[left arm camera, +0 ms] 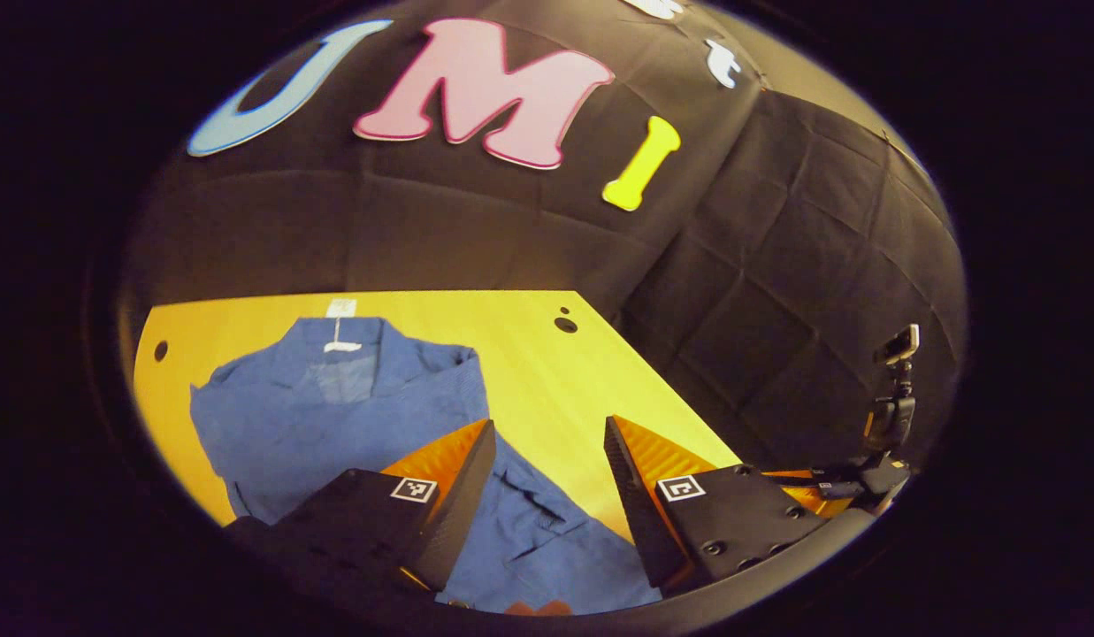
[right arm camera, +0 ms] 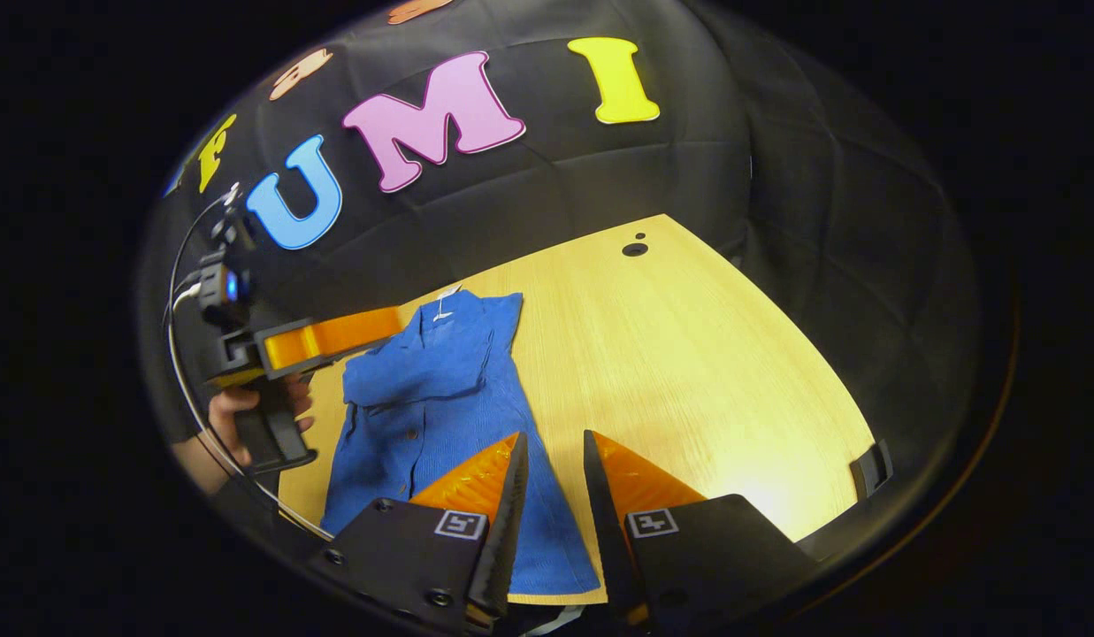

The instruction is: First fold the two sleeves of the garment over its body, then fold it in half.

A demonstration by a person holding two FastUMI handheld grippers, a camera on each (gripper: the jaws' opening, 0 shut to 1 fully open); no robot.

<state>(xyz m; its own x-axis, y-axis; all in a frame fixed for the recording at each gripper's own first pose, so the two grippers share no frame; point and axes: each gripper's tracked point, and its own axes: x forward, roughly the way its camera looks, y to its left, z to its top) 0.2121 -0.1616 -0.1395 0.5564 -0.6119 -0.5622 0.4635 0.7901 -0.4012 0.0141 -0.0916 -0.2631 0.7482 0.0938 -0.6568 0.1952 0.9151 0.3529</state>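
Hovering above the near hem, both grippers hold nothing: left gripper [left arm camera: 549, 460] with jaws wide, right gripper [right arm camera: 554, 469] with jaws narrowly parted. The blue garment [right arm camera: 440, 389] lies flat on the wooden table [right arm camera: 688, 354], long axis running near to far, collar at the far end, sleeves apparently already folded in. Judging by this, the half fold is next; the hem sits just below both jaws, bare table to the right.
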